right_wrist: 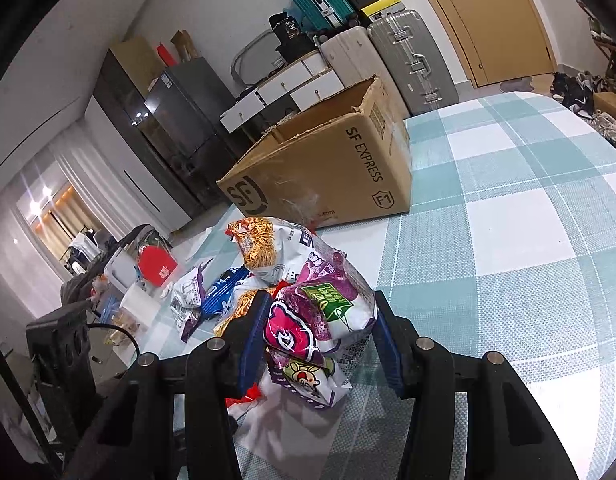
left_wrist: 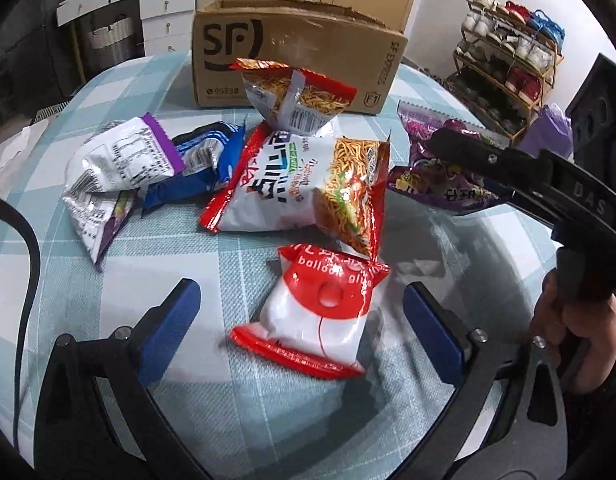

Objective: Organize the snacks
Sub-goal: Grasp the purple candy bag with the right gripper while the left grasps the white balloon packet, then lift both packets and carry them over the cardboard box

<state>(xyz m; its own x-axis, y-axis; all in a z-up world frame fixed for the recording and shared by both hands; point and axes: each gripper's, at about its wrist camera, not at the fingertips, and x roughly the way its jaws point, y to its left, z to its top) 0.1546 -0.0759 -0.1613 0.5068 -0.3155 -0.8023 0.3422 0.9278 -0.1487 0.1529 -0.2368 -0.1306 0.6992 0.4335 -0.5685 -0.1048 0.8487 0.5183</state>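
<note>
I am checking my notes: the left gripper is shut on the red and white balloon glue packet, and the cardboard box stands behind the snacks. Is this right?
Not quite. In the left wrist view the left gripper is open, its fingers apart on either side of the balloon glue packet. The cardboard box does stand behind the snacks.

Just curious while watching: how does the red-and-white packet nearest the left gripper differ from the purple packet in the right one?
The balloon glue packet lies flat, smooth and free between open jaws; the purple packet is crumpled, pinched by the right gripper. One is red and white, the other purple and pink. Both are sealed plastic.
</note>
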